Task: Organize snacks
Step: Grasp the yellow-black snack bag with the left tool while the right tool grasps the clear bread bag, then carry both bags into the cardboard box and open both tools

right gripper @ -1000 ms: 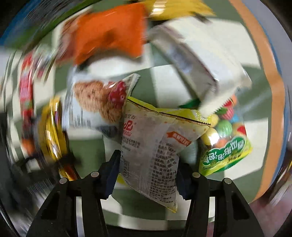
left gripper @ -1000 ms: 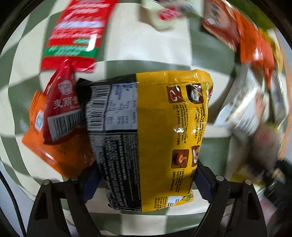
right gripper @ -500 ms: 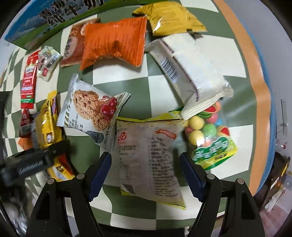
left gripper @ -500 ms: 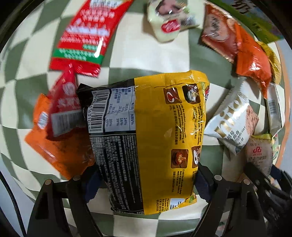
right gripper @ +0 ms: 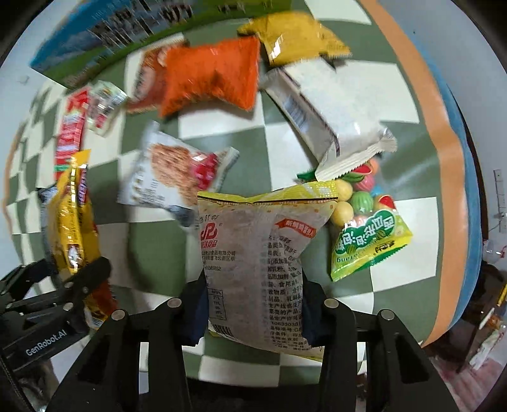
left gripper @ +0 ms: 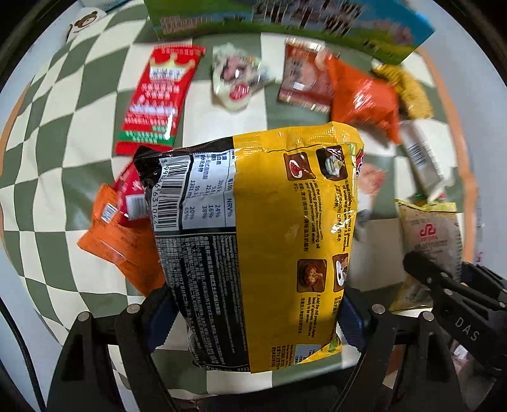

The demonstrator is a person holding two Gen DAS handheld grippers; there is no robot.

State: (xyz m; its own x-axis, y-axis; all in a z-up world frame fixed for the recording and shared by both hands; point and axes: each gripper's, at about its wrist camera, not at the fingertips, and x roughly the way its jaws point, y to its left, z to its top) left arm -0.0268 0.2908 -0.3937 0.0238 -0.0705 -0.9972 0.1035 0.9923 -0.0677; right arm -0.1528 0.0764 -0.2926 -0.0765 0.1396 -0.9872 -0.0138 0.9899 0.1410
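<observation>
My left gripper [left gripper: 253, 320] is shut on a yellow and black noodle packet [left gripper: 259, 241] and holds it above the checkered cloth. My right gripper [right gripper: 253, 310] is shut on a pale yellow-edged snack bag [right gripper: 256, 253], lifted off the cloth. That bag also shows at the right of the left wrist view [left gripper: 431, 234], held by the right gripper's black frame. The noodle packet shows at the left of the right wrist view [right gripper: 71, 215].
Loose snacks lie on the green and white checkered cloth [left gripper: 50, 177]: a red packet [left gripper: 158, 98], orange bags [right gripper: 209, 76], a white long bag [right gripper: 326, 114], a cereal bar bag [right gripper: 177, 177], a candy bag [right gripper: 367, 234]. A blue-green box [left gripper: 285, 25] stands at the back.
Both grippers have lifted their packets higher and pulled back, so more of the cloth and the back box shows. The right gripper has closed in on the pale bag.
</observation>
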